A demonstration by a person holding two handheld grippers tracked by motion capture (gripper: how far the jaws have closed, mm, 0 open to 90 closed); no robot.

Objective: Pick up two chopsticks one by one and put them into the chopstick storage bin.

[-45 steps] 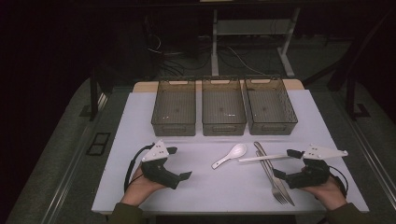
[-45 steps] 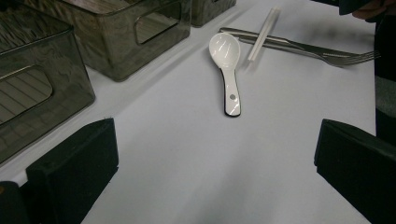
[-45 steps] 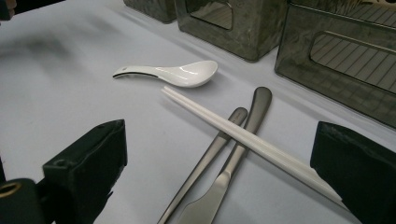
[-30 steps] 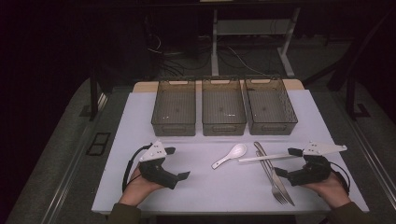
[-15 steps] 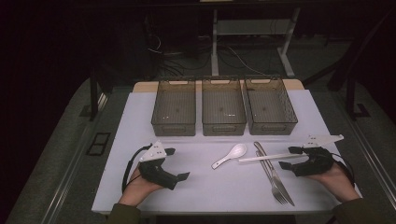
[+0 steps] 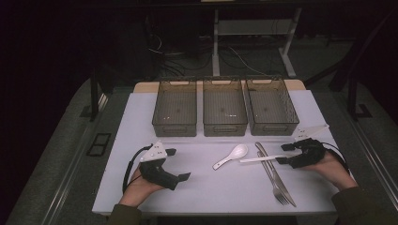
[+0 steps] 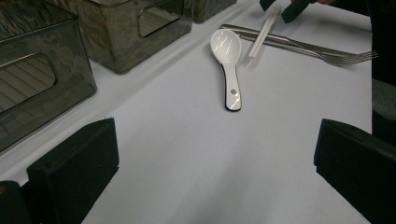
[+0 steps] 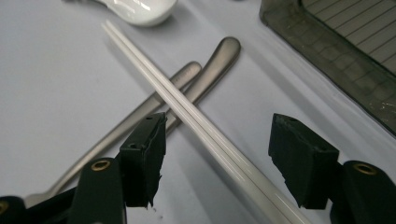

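the right gripper has slid in from 3 o'clock to the white chopsticks, and its jaws have just been closing; the pair lies between the pads but neither pad presses on it yet, so nothing is gripped. the chopsticks rest across the metal fork and knife, at 3 o'clock of the white spoon. a pickup looks imminent. the left gripper sits released and idle at 9 o'clock, in front of the three bins.
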